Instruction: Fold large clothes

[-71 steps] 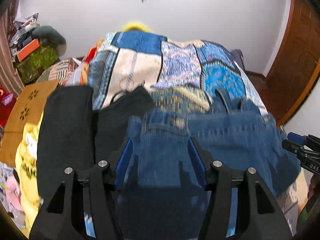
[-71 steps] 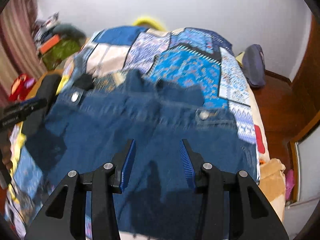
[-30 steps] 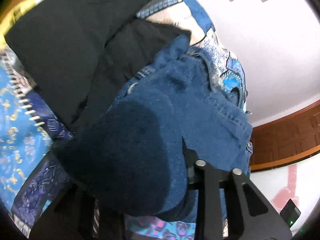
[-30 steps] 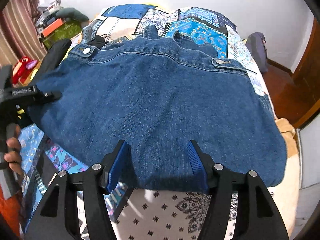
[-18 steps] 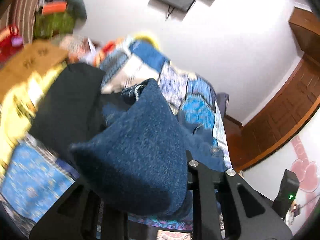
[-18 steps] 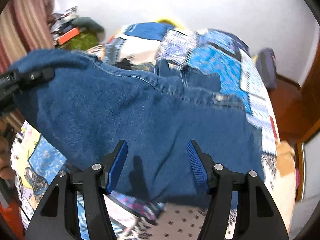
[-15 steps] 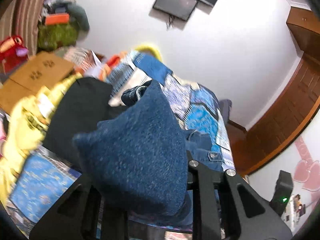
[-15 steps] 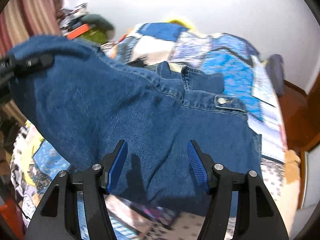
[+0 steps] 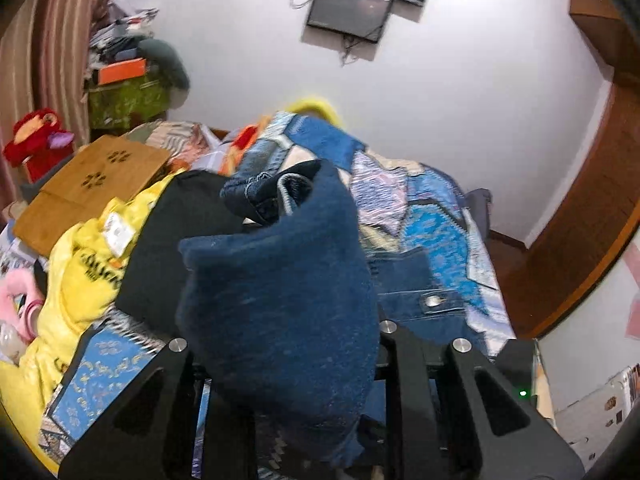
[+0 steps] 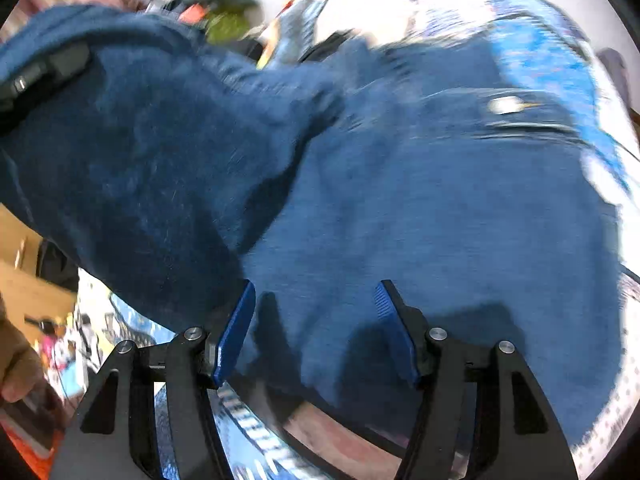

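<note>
A large blue denim garment [image 10: 420,200] lies spread on the bed, with one side lifted. My left gripper [image 9: 280,320] is shut on that lifted side, and the bunched denim [image 9: 280,288] drapes over its fingers and hides them. The right wrist view shows the left gripper [image 10: 44,72] at upper left, holding the cloth up in a raised fold. My right gripper [image 10: 316,312] hovers open just over the flat part of the denim, near its front edge. Its blue pads [image 10: 236,328] stand apart with nothing clamped between them. A metal button [image 9: 432,301] shows on the part still lying flat.
The patchwork bedspread [image 9: 432,224] covers the bed. A black garment [image 9: 176,232] and a yellow one [image 9: 76,280] lie left of the denim, beside a wooden board [image 9: 96,180]. A hand [image 10: 16,364] is at lower left. A wooden door [image 9: 580,248] stands at right.
My left gripper has risen and rolled upright, lifting one side of the denim off the bed. My right gripper has shifted across and closer over the denim, still open.
</note>
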Demonstrator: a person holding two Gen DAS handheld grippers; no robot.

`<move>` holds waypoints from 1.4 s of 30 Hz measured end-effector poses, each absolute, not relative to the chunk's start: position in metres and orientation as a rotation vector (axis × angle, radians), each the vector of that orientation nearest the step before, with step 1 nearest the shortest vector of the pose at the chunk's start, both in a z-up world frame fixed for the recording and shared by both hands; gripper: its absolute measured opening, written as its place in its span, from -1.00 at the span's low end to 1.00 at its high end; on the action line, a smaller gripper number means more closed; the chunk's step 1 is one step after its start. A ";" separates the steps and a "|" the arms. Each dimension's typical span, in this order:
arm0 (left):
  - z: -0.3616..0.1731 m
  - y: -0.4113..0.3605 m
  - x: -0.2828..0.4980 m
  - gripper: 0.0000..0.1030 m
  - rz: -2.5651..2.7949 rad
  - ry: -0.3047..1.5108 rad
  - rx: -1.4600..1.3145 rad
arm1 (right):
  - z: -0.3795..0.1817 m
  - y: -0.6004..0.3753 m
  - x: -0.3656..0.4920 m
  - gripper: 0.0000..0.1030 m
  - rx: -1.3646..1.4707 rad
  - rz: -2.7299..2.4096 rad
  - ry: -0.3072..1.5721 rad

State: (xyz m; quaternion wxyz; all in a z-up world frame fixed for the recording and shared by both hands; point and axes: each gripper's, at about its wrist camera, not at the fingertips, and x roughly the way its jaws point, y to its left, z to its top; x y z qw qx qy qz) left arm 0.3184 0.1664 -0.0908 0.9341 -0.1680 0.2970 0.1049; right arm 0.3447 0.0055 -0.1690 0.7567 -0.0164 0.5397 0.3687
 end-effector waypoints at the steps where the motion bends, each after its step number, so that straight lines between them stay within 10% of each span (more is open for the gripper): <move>1: -0.086 0.155 0.323 -0.58 0.193 0.602 -0.325 | -0.161 -0.010 0.346 0.14 -0.024 0.778 1.149; 20: -0.213 -0.055 0.373 -0.30 -0.245 0.996 0.036 | -0.118 -0.244 0.305 0.14 0.074 0.285 0.988; 25: -0.189 -0.056 0.356 0.04 -0.333 1.031 0.021 | -0.109 -0.244 0.298 0.14 0.065 0.308 0.968; 42: -0.148 0.058 0.329 0.18 -0.092 0.888 0.031 | -0.117 -0.137 0.322 0.14 -0.023 0.509 0.948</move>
